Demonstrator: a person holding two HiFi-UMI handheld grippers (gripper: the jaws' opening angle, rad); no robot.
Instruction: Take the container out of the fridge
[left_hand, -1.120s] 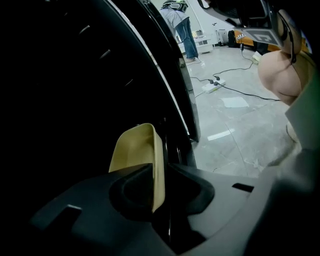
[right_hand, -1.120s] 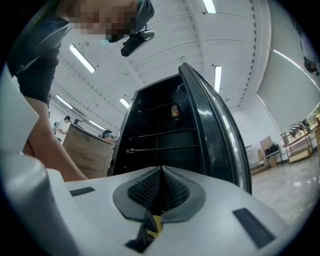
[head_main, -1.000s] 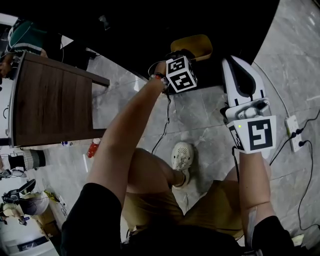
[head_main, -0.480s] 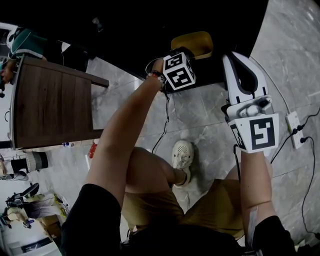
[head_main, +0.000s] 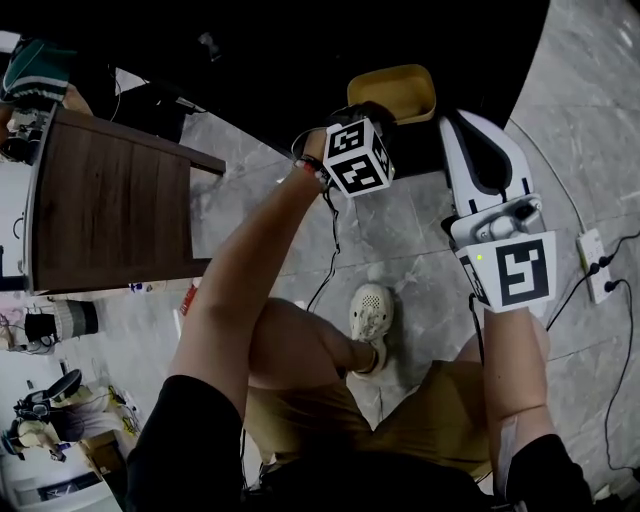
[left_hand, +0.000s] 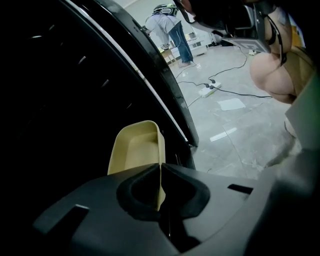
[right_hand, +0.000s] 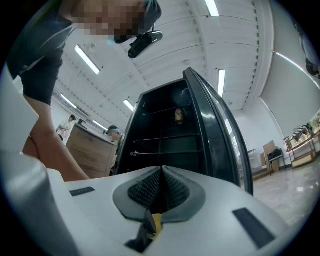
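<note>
The container (head_main: 392, 92) is a shallow, pale yellow tray with rounded corners and a thin raised rim, and nothing lies in it; its open side shows from above; one long side wall runs edge-on between the jaws of the left gripper (left_hand: 161, 171), which are pressed together on it; it sits low against the dark front of the fridge (right_hand: 167, 135); the fridge is tall and black, its door (right_hand: 222, 130) swung open, with dark shelves visible inside.
</note>
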